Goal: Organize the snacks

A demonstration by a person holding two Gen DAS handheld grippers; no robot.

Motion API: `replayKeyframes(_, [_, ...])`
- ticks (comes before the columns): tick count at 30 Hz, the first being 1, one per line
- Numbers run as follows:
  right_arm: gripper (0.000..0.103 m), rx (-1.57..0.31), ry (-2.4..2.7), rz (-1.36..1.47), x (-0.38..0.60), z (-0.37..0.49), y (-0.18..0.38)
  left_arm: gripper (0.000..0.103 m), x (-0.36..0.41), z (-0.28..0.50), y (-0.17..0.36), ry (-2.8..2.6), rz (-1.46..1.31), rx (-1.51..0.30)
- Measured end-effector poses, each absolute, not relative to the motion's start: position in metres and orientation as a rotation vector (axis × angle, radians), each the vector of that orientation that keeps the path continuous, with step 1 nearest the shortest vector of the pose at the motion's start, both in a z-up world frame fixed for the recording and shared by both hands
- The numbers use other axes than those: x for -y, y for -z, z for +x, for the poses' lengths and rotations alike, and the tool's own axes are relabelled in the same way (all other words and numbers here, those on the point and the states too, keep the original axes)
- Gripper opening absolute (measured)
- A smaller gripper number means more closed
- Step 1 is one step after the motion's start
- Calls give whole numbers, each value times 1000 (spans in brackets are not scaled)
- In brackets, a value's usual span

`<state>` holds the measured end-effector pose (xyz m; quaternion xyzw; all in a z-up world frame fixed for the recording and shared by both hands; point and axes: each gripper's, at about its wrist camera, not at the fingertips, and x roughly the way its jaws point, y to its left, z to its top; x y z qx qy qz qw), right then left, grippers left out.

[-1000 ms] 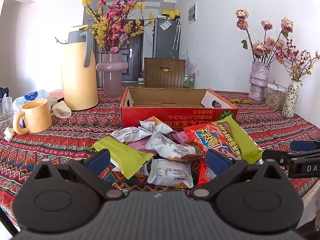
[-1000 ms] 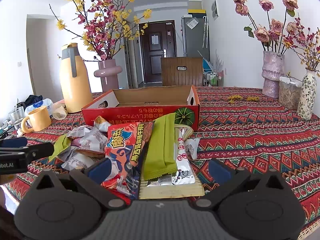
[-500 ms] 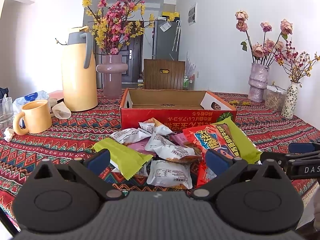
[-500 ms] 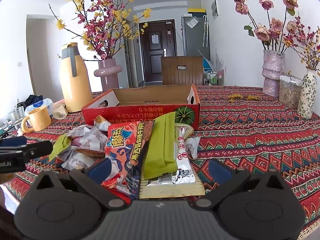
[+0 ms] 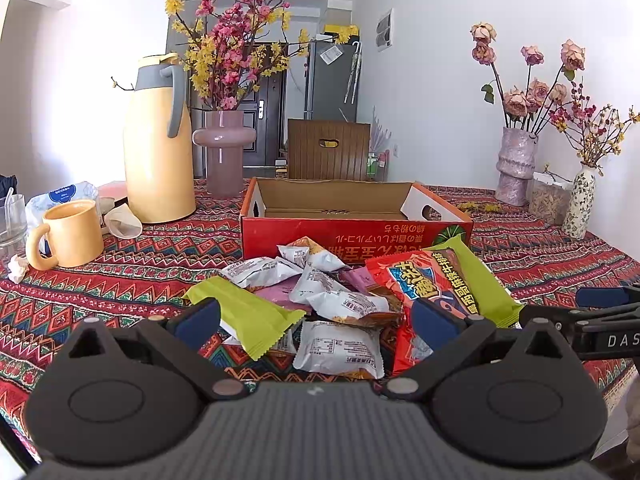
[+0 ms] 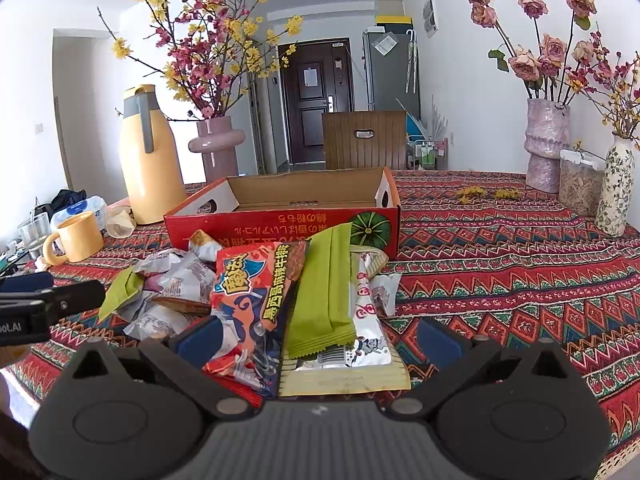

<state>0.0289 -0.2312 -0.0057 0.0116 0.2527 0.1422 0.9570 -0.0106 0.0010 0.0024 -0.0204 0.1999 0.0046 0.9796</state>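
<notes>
Both grippers hover with fingers spread and empty. The right gripper (image 6: pixel 316 338) sits nearer the red chip bag (image 6: pixel 256 304), which lies dead ahead between its fingers, long axis pointing away toward the open cardboard box (image 6: pixel 288 216); the left gripper (image 5: pixel 316 322) faces small white packets (image 5: pixel 340 344).

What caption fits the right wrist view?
Open right tongs hover over a snack pile topped by a red packet, before an empty cardboard box.
</notes>
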Motion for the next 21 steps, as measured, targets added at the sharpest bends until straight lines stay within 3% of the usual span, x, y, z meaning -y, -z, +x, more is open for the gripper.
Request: replayKeyframes(21, [103,-514,-288,23,230,27,8,103,-1,-13,-4,-8,-43,-390])
